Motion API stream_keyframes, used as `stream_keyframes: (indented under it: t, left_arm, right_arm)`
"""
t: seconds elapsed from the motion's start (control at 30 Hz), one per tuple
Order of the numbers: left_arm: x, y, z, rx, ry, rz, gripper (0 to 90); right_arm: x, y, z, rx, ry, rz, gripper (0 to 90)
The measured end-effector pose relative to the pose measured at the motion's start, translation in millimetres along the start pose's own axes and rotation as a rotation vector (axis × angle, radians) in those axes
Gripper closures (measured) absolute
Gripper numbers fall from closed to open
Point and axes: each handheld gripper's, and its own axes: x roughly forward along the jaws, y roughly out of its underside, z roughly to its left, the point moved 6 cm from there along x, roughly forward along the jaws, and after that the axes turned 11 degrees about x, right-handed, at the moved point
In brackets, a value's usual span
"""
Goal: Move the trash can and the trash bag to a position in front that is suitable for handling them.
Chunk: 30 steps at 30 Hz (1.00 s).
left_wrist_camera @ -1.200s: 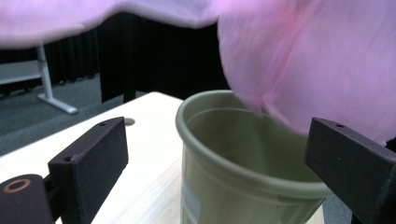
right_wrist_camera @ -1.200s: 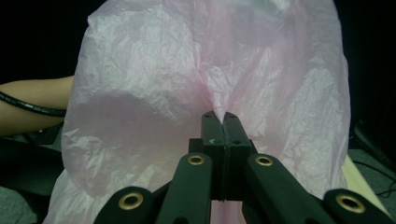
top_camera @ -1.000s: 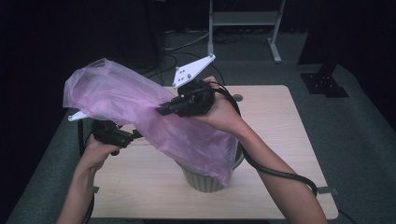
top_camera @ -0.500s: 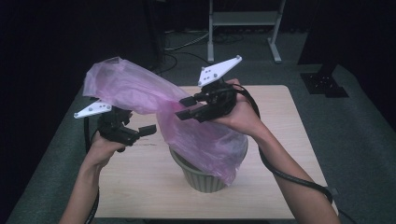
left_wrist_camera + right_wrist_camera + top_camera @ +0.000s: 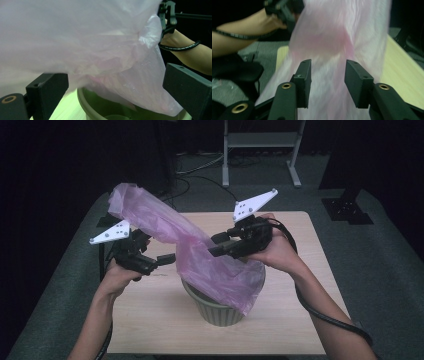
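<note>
- Two grippers work at a pink plastic bag [image 5: 200, 255] whose lower end hangs into a green bin [image 5: 215, 307] on the wooden table [image 5: 150, 315].
- Left gripper [image 5: 167, 259] stands wide apart, the bag ahead of its jaws.
- Right gripper [image 5: 216, 245], jaws just opened, stands partly apart, film ahead, unpinched.

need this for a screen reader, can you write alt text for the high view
A person's two hand-held grippers work a pink plastic bag into a green bin on a wooden table. The left gripper and the right gripper, jaws apart, flank the bag, whose top billows up to the left.
</note>
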Motion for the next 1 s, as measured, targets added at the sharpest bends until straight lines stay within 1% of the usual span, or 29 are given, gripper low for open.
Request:
stream_keyframes:
  t: [0.03,0.1,0.13,0.17,0.2,0.23,0.27,0.3,0.33,0.37,0.4,0.47,0.5,0.53,0.57,0.6,0.63,0.67,0.7,0.73,0.77,0.8,0.83,0.87,0.9,0.93,0.97,1.0]
  left_arm:
    - [0.9,-0.1,0.2,0.003,0.001,0.001,5.1]
    - [1.4,0.1,-0.1,0.009,-0.002,0.005,5.1]
    - [1.8,0.1,-0.8,0.007,0.000,0.005,5.1]
    - [1.9,0.3,-0.7,0.013,0.000,0.007,5.1]
    - [2.2,0.4,-1.7,0.001,0.002,0.008,5.1]
    - [2.2,0.4,-1.7,0.001,0.002,0.008,5.1]
    - [2.4,0.5,-1.5,0.003,0.002,0.011,5.1]
    - [3.1,0.2,-0.8,0.005,0.000,0.009,5.1]
    - [3.6,0.0,-1.2,0.001,0.002,0.009,5.1]
    - [4.0,-0.2,-1.0,0.008,0.002,0.009,5.1]
    - [4.0,-0.2,-1.0,0.008,0.002,0.009,5.1]
    - [5.1,-1.3,-2.2,0.002,0.002,0.010,5.1]
    - [5.3,-1.8,-1.6,0.012,0.003,0.009,5.1]
    - [5.3,-1.8,-1.6,0.012,0.003,0.009,5.1]
    - [5.7,-2.7,-1.6,0.014,0.004,0.009,5.1]
    - [5.7,-2.7,-1.6,0.014,0.004,0.009,5.1]
    - [6.2,-3.9,-1.8,0.015,0.005,0.008,5.1]
    - [6.2,-3.9,-1.8,0.015,0.005,0.008,5.2]
    - [6.1,-5.0,-2.2,0.021,0.008,0.005,5.1]
    - [6.1,-5.0,-2.2,0.021,0.008,0.005,5.1]
    - [4.8,-6.1,-2.5,0.021,0.009,0.005,5.1]
    - [4.8,-6.1,-2.5,0.021,0.009,0.005,5.2]
    - [3.4,-7.3,-2.0,0.025,0.008,-0.001,5.1]
    - [3.4,-7.3,-2.0,0.025,0.008,-0.001,5.2]
    - [1.8,-8.7,-1.8,0.032,0.008,-0.005,5.1]
    - [1.8,-8.7,-1.8,0.032,0.008,-0.005,5.1]
    - [0.8,-9.8,-4.6,0.011,0.010,-0.008,5.1]
    - [0.8,-9.8,-4.6,0.011,0.010,-0.008,5.1]
  right_arm:
    - [-1.2,10.4,-1.2,0.007,-0.001,0.037,57.3]
    - [-0.1,20.1,-1.8,0.007,-0.007,0.074,57.8]
    - [0.7,25.9,-1.5,0.013,-0.022,0.095,59.0]
    - [1.6,31.7,-1.0,0.015,-0.035,0.118,59.7]
    - [3.2,36.9,-0.6,0.020,-0.041,0.138,60.4]
    - [5.2,42.3,-0.6,0.017,-0.048,0.164,61.2]
    - [5.2,42.3,-0.6,0.017,-0.048,0.164,61.2]
    - [11.3,51.2,-2.0,0.014,-0.035,0.206,61.7]
    - [13.7,53.1,-2.6,0.010,-0.035,0.214,62.5]
    - [16.5,55.2,-2.7,0.013,-0.030,0.227,62.7]
    - [19.9,56.6,-3.1,0.012,-0.019,0.237,62.8]
    - [27.5,58.7,-4.9,-0.015,0.015,0.267,64.2]
    - [31.7,59.3,-5.2,-0.021,0.034,0.283,64.5]
    - [31.7,59.3,-5.2,-0.021,0.034,0.283,64.5]
    - [41.1,59.1,-6.6,-0.037,0.063,0.312,65.7]
    - [41.1,59.1,-6.6,-0.037,0.063,0.312,65.7]
    - [50.3,58.0,-9.0,-0.048,0.088,0.330,66.5]
    - [50.3,58.0,-9.0,-0.048,0.088,0.330,66.5]
    - [58.0,56.2,-12.1,-0.059,0.115,0.343,67.4]
    - [62.3,55.0,-13.6,-0.066,0.130,0.350,67.4]
    - [66.6,53.4,-15.1,-0.072,0.139,0.352,67.4]
    - [66.6,53.4,-15.1,-0.072,0.139,0.352,67.4]
    - [75.6,49.7,-19.7,-0.080,0.172,0.361,67.4]
    - [75.6,49.7,-19.7,-0.080,0.172,0.361,67.4]
    - [82.3,47.1,-23.9,-0.076,0.207,0.365,67.4]
    - [82.3,47.1,-23.9,-0.076,0.207,0.365,67.4]
    - [84.9,45.1,-28.8,-0.067,0.239,0.364,67.3]
    - [84.9,45.1,-28.8,-0.067,0.239,0.364,67.3]
